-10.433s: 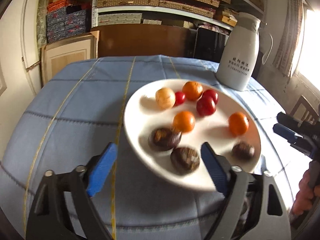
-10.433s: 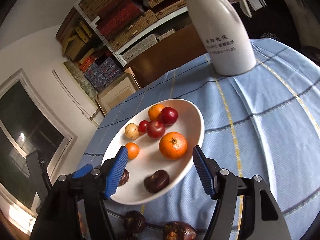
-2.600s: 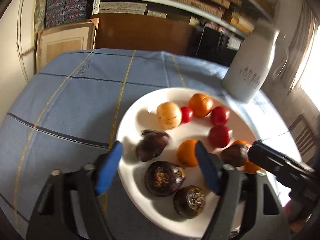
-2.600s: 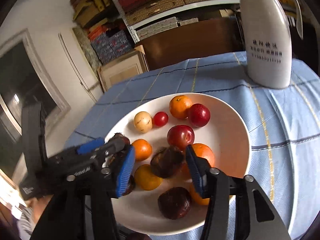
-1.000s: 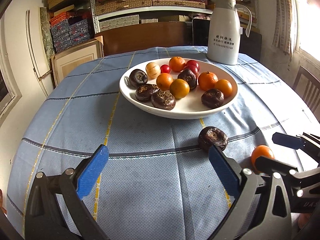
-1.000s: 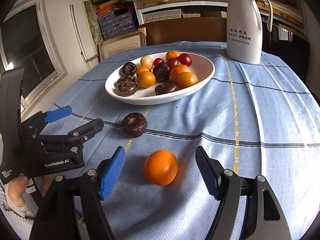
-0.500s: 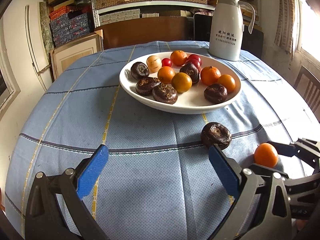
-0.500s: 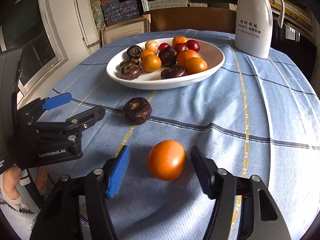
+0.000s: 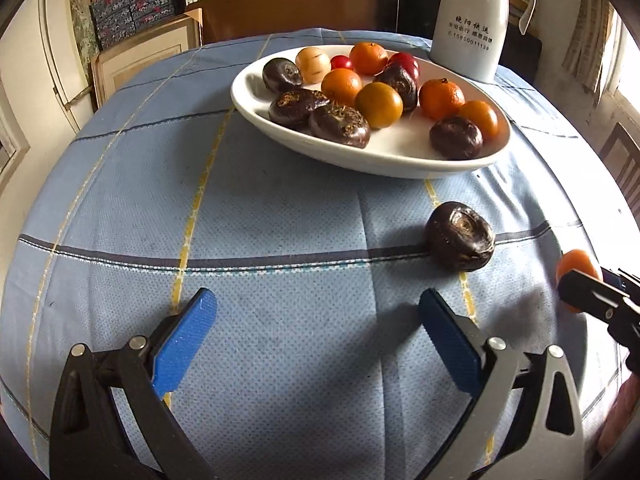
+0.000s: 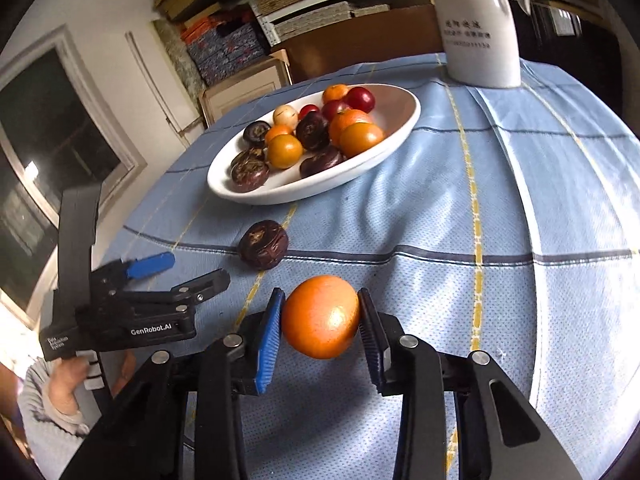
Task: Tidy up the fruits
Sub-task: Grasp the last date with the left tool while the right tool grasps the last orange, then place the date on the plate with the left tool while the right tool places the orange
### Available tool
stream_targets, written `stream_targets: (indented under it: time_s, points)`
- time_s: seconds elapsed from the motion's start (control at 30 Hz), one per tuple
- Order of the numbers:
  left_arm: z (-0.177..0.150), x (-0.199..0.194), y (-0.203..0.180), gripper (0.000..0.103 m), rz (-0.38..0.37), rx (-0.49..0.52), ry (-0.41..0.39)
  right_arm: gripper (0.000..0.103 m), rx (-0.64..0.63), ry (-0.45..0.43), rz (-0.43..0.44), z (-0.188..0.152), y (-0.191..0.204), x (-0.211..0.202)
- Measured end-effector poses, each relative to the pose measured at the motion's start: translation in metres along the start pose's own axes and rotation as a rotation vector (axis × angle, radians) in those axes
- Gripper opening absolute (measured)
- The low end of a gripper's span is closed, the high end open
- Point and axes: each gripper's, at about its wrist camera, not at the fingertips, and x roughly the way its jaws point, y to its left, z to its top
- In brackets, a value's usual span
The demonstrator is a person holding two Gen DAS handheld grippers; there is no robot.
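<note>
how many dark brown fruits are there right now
6: five on the white plate — — and one on the tablecloth. More could hide behind other fruit.

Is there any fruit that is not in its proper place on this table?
Yes. One dark brown fruit lies alone on the tablecloth, outside the white plate that holds the other fruits. The orange is also off the plate, clamped in the right gripper.

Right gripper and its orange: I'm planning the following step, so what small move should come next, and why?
Probably lift and carry it toward the white bowl. The right gripper is shut on the orange, and the bowl already holds the other fruit. The left gripper is open, near the dark fruit on the cloth.
</note>
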Motion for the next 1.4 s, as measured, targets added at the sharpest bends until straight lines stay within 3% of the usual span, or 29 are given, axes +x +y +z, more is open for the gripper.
stream_targets:
  time_s: [0.2, 0.27, 0.33, 0.43, 0.57, 0.63, 0.67, 0.7, 0.73, 0.8, 0.9, 1.2, 1.4]
  points:
    - [0.000, -0.002, -0.001, 0.099, 0.008, 0.003, 0.008, 0.037, 0.014, -0.006, 0.008, 0.000, -0.003, -0.001]
    - [0.004, -0.002, -0.006, 0.099, -0.028, 0.011, 0.000, 0.037, 0.025, -0.010, 0.014, 0.000, -0.006, -0.001]
    - [0.010, -0.015, -0.020, 0.099, -0.057, 0.048, -0.076, 0.037, 0.036, -0.022, 0.018, 0.000, -0.008, -0.004]
    - [0.019, -0.027, -0.045, 0.099, 0.003, 0.136, -0.174, 0.037, 0.058, -0.037, 0.014, 0.001, -0.013, -0.007]
    - [0.027, -0.010, -0.064, 0.099, 0.001, 0.189, -0.150, 0.037, 0.076, -0.052, 0.001, 0.002, -0.017, -0.009]
    - [0.028, -0.003, -0.069, 0.092, -0.004, 0.205, -0.134, 0.037, 0.079, -0.052, -0.006, 0.002, -0.018, -0.009]
    - [0.028, 0.000, -0.072, 0.080, -0.010, 0.214, -0.125, 0.037, 0.081, -0.050, -0.001, 0.002, -0.018, -0.008]
    - [0.028, 0.002, -0.072, 0.074, -0.018, 0.219, -0.118, 0.037, 0.080, -0.050, -0.002, 0.003, -0.018, -0.008]
    - [0.028, 0.003, -0.073, 0.072, -0.030, 0.215, -0.112, 0.037, 0.078, -0.051, -0.002, 0.003, -0.018, -0.008]
    - [0.029, 0.006, -0.072, 0.055, -0.063, 0.201, -0.095, 0.037, 0.077, -0.050, -0.003, 0.003, -0.018, -0.008]
    - [0.029, 0.010, -0.069, 0.041, -0.145, 0.173, -0.071, 0.037, 0.085, -0.045, -0.001, 0.002, -0.019, -0.007]
    - [0.007, -0.024, -0.031, 0.041, -0.109, 0.074, -0.155, 0.037, 0.117, -0.029, 0.013, 0.003, -0.024, -0.003]
    - [-0.007, -0.033, 0.000, 0.041, -0.118, -0.010, -0.144, 0.037, 0.106, -0.023, 0.010, 0.002, -0.021, -0.001]
